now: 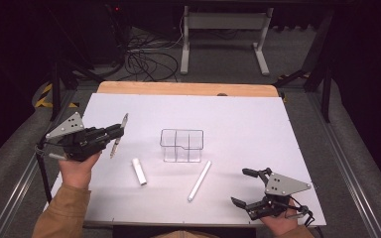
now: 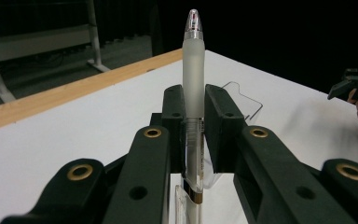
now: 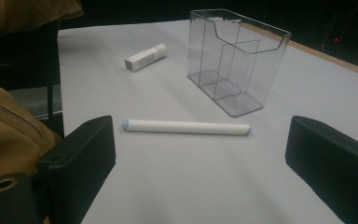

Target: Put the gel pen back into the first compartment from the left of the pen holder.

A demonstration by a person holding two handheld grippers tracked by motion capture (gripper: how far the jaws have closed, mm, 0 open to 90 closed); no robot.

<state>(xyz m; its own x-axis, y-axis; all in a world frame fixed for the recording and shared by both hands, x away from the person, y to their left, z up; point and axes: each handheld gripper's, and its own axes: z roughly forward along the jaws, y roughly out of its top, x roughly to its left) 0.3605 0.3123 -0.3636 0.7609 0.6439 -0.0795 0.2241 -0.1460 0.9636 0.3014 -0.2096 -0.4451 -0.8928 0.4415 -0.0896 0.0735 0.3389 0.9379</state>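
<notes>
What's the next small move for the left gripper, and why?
Probably carry the pen over the clear organizer and lower it into a compartment. The left gripper is clamped on the pen, clear of the table, and the organizer stands empty just to its right.

The pen's [image 2: 193, 70] lower barrel is hidden between the black pads of the left gripper [image 2: 193, 121] in the left gripper view, and its bottom end runs off the lower edge. Behind it, the clear organizer [image 2: 242, 100] shows as little more than a corner. At the right edge, the right gripper [image 2: 354, 84] is cut off. In the high view, the pen's [image 1: 119, 135] markings are too small to read.
</notes>
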